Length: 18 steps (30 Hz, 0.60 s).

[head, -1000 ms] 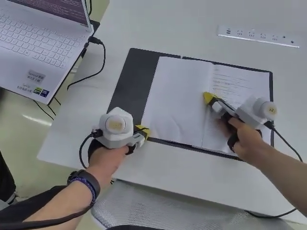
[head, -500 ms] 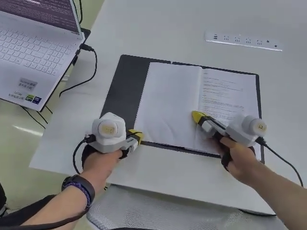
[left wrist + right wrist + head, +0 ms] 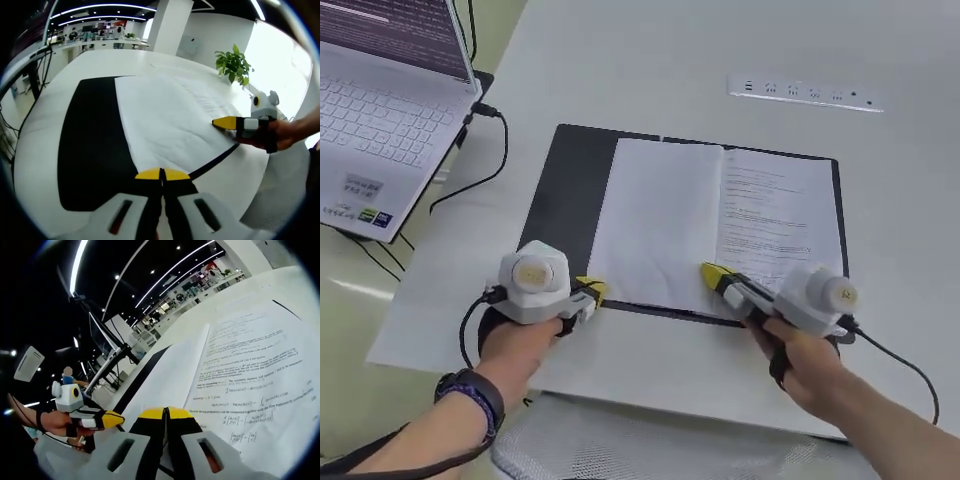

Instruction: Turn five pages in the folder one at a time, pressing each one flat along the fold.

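Folder (image 3: 565, 185) black; pages (image 3: 660, 225) white, right one printed; left gripper (image 3: 591, 291), right gripper (image 3: 709, 273) jaws yellow.

One folder (image 3: 565, 190); two tools, left tool (image 3: 590, 291), right tool (image 3: 711, 274); one laptop (image 3: 380, 120); one power strip (image 3: 805, 93)

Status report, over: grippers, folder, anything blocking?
Left gripper shut, at near edge of folder. Right gripper shut, tip by the fold near end. Folder open, pages lying flat. Nothing blocking them.
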Motion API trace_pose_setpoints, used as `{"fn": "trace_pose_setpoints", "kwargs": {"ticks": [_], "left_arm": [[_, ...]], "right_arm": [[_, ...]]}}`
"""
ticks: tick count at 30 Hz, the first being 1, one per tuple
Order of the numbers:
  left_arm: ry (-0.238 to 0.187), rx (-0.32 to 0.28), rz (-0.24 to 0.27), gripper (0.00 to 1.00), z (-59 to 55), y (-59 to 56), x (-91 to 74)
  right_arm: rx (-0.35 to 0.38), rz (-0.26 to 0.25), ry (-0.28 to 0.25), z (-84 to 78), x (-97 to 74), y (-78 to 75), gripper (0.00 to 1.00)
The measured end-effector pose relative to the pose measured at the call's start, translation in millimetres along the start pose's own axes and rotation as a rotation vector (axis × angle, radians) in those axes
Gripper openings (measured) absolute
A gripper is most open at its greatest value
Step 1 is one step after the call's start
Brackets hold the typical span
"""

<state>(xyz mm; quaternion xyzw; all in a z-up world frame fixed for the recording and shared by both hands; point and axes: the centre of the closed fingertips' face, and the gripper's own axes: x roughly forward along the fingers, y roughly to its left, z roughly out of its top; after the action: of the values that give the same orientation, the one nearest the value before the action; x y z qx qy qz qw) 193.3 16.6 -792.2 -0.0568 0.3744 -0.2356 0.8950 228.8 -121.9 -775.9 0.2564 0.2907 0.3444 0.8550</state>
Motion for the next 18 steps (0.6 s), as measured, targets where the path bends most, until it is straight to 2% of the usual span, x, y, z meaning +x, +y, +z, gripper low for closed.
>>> {"fn": "trace_pose_setpoints", "kwargs": {"ticks": [11, 15, 18], "left_arm": [[-0.002, 0.009, -0.006, 0.00, 0.5, -0.2, -0.1], [-0.002, 0.011, -0.011, 0.00, 0.5, -0.7, -0.2], [-0.004, 0.012, -0.011, 0.00, 0.4, -1.0, -0.3]], "right_arm": [[0.016, -0.008, 0.013, -14.5, -12.3, 5.9, 0.00], [0.020, -0.029, 0.010, -21.9, -18.8, 7.7, 0.00], [0.045, -0.024, 0.011, -22.8, -20.5, 8.1, 0.00]]}}
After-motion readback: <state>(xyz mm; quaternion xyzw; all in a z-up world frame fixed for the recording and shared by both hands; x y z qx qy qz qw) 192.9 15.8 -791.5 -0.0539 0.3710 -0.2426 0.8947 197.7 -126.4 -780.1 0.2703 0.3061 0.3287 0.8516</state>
